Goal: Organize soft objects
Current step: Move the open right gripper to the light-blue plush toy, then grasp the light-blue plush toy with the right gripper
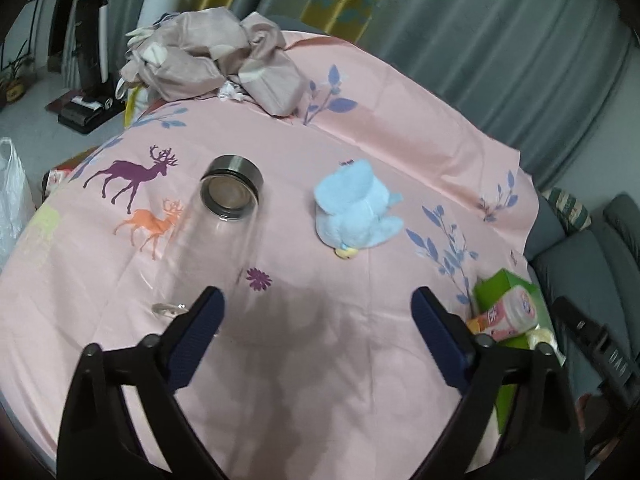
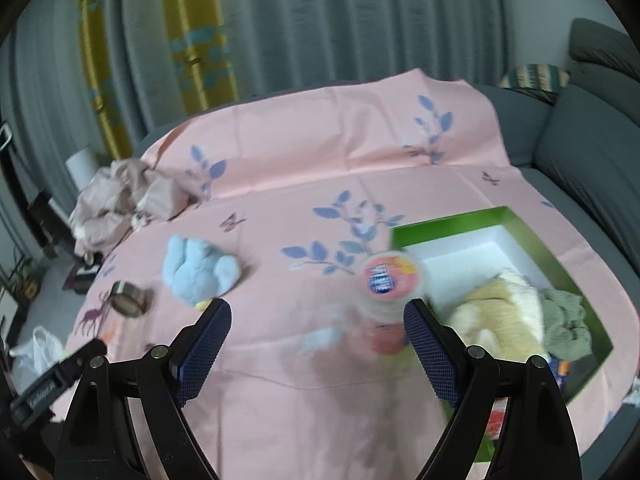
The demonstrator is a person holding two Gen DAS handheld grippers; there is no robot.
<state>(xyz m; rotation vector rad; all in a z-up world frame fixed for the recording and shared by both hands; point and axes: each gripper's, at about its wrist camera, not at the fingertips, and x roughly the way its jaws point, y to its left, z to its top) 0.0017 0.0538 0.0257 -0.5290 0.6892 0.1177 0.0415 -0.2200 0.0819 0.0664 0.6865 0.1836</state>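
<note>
Tablecloth (image 1: pixel 360 140): pink, leaf and deer print.
Green box (image 2: pixel 532 236): right side; holds cream and grey-green cloths.
Crumpled cloth (image 1: pixel 208 60): far left edge.
Blue plush (image 1: pixel 356 208): mid-table, lying free.
Left gripper (image 1: pixel 316 312): jaws apart, empty.
Right gripper (image 2: pixel 316 320): jaws apart, nothing clamped.

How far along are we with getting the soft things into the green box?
Done: yellow knitted cloth and grey-green rag lie in the green box. In hand: nothing; left gripper and right gripper open. Left: light blue plush toy and crumpled beige fabric on the pink cloth.
</note>
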